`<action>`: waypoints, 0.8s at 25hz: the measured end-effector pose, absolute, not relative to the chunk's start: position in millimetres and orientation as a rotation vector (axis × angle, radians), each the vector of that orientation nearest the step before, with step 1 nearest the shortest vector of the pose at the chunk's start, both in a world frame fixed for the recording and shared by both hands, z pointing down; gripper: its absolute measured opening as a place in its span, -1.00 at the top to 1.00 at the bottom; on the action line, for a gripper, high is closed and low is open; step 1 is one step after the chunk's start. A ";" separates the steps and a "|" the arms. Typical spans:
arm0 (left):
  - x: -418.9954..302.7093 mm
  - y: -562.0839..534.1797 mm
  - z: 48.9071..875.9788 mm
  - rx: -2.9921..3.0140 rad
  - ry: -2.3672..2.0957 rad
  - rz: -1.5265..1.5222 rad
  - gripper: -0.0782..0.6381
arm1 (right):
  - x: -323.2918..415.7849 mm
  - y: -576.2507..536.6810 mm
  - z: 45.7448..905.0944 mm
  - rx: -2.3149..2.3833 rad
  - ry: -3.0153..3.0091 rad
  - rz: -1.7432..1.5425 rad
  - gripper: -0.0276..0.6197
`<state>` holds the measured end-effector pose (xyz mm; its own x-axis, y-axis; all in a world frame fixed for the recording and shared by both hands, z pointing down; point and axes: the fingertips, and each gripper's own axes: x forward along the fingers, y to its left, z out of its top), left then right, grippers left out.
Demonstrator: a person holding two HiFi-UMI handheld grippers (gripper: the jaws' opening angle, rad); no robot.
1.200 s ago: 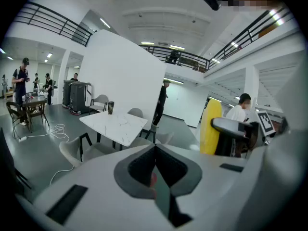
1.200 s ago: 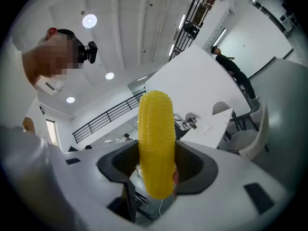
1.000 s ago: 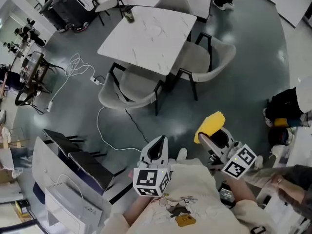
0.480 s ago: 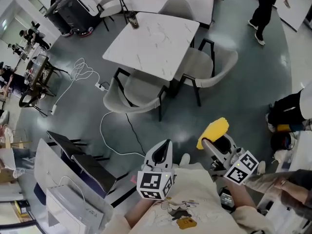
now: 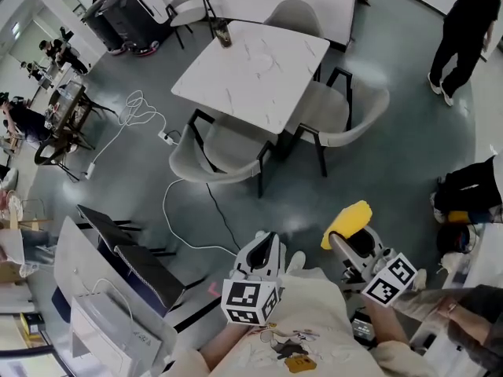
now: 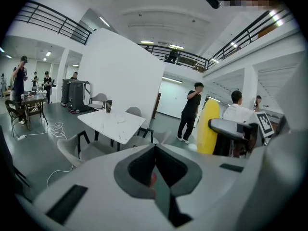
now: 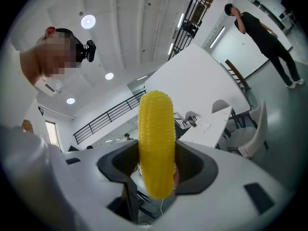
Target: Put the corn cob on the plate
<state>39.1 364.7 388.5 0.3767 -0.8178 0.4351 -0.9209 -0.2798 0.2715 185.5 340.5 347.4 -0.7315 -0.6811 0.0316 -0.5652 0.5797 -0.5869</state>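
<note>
Although no plate shows anywhere in the head view, we see the corn cob (image 5: pixel 348 223) held off the floor by the right gripper (image 5: pixel 346 240), close in front of the person's body, its yellow end sticking out past the fingers. The left gripper (image 5: pixel 263 250) sits beside it, well apart and carrying nothing. Ahead stands a white counter (image 5: pixel 251 57) with a dark cup (image 5: pixel 225 32) near its far corner and chairs round it. A person in black (image 5: pixel 464 30) stands at upper right.

Through the left gripper view, we read its fingers as pressed together with nothing between them. The cob shows at the right as an upright yellow shape.

Through the right gripper view, the fingers are closed on the cob's lower half, one on each side, and the cob stands upright with its rounded tip well above them. We judge it light and stiff, so it should not sag. Its round, bumpy kernel surface could roll or slip in a two-sided hold, though, and hard squeezing might bruise the kernels. A hold across the middle, slightly higher than here, seems to us best for balance.

Against the earlier head frames, the cob stays in the same grip and both grippers have drifted slightly down and right in the picture. The person in black has walked from the top edge over to the right.
</note>
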 end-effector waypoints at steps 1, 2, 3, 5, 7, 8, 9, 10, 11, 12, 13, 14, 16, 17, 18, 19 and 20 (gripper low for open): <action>40.8 362.6 388.1 2.168 -1.492 0.292 0.77 | 187.4 338.0 348.0 -1.045 2.608 -0.871 0.22; 42.0 360.1 387.4 2.172 -1.489 0.293 0.77 | 188.9 334.9 348.4 -1.047 2.605 -0.874 0.22; 41.9 356.9 387.3 2.173 -1.488 0.292 0.77 | 189.5 331.2 348.8 -1.048 2.604 -0.873 0.22; 38.4 348.5 390.9 2.165 -1.487 0.286 0.77 | 187.4 322.6 350.1 -1.051 2.601 -0.870 0.22; 35.9 338.4 396.2 2.153 -1.479 0.279 0.77 | 183.9 314.6 351.5 -1.054 2.599 -0.871 0.22; 36.4 332.4 398.1 2.153 -1.470 0.276 0.77 | 182.8 310.6 352.1 -1.056 2.601 -0.872 0.22; 37.8 325.9 399.3 2.157 -1.458 0.275 0.77 | 182.0 306.2 352.7 -1.059 2.602 -0.875 0.22; 39.2 319.0 399.9 2.163 -1.446 0.276 0.77 | 181.1 301.3 353.3 -1.064 2.600 -0.880 0.22; 40.4 311.9 399.7 2.170 -1.433 0.278 0.77 | 180.2 296.0 353.5 -1.069 2.596 -0.886 0.22; 41.1 304.5 399.2 2.177 -1.422 0.279 0.77 | 179.5 289.7 353.4 -1.075 2.593 -0.890 0.22; 41.3 296.4 398.9 2.182 -1.413 0.277 0.77 | 179.1 282.1 353.0 -1.082 2.590 -0.891 0.22; 40.6 287.5 398.8 2.186 -1.406 0.275 0.77 | 178.5 273.1 352.4 -1.090 2.589 -0.889 0.22; 34.5 267.8 399.8 2.187 -1.402 0.272 0.77 | 175.2 253.1 351.1 -1.108 2.589 -0.878 0.22; 29.2 257.6 400.3 2.186 -1.402 0.272 0.77 | 172.1 243.4 350.4 -1.116 2.592 -0.870 0.22; 23.1 247.2 400.1 2.184 -1.404 0.270 0.77 | 168.3 234.1 349.6 -1.123 2.596 -0.864 0.22; 16.6 236.5 399.2 2.182 -1.405 0.266 0.77 | 164.1 224.9 348.3 -1.129 2.599 -0.861 0.22; 10.2 225.3 397.4 2.182 -1.406 0.261 0.77 | 159.7 215.3 346.7 -1.134 2.598 -0.861 0.22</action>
